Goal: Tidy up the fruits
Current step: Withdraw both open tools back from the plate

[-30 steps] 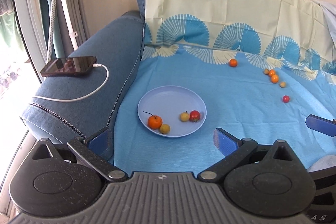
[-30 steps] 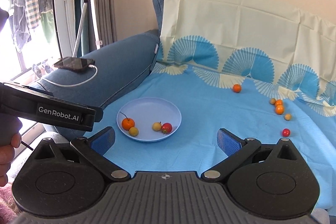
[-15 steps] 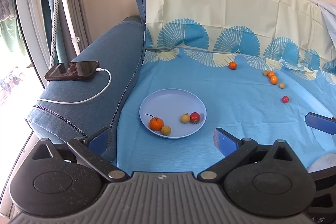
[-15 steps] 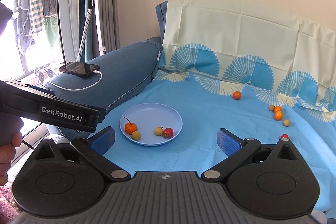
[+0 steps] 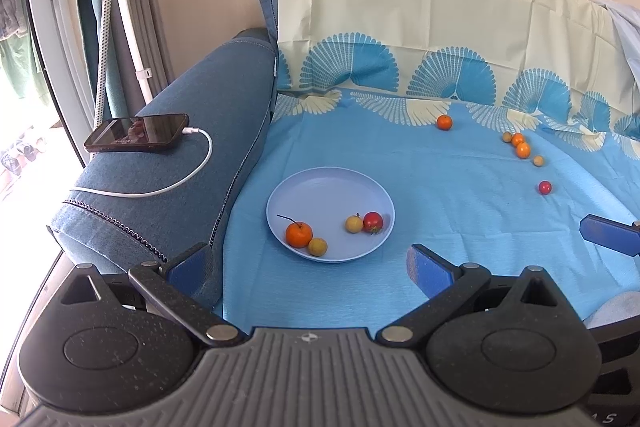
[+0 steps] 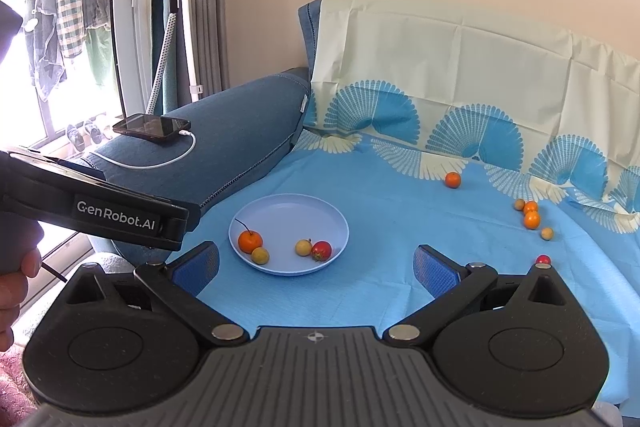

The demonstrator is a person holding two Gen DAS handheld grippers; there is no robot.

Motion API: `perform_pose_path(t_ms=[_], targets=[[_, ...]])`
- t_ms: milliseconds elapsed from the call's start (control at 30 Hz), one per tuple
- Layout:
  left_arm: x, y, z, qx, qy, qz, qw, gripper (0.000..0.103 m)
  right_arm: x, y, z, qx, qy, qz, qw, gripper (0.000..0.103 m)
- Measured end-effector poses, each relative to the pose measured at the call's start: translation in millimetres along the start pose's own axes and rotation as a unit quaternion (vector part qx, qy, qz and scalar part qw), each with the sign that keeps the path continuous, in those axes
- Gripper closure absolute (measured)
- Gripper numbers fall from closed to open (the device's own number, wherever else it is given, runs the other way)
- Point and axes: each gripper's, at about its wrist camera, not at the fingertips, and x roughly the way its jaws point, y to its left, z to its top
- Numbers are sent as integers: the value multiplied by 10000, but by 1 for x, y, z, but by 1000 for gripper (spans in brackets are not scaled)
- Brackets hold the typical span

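Both grippers, left (image 5: 308,267) and right (image 6: 316,263), spread and empty, are pulling back and up from the plate (image 5: 320,187). 4 fruits sit in it; 6 wait far right, so more fetching looks due.

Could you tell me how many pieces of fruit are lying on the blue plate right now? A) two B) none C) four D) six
C: the blue plate holds four pieces, namely an orange with a stem, a yellow fruit beside it, another yellow fruit and a red tomato; the other fruits lie out on the sheet.
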Motion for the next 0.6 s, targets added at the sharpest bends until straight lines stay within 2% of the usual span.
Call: perform_pose_path(t_ms=[600], targets=[[22, 0, 0, 67, 237, -12, 9997, 0, 12, -5, -3, 112, 190, 40, 9997, 1]])
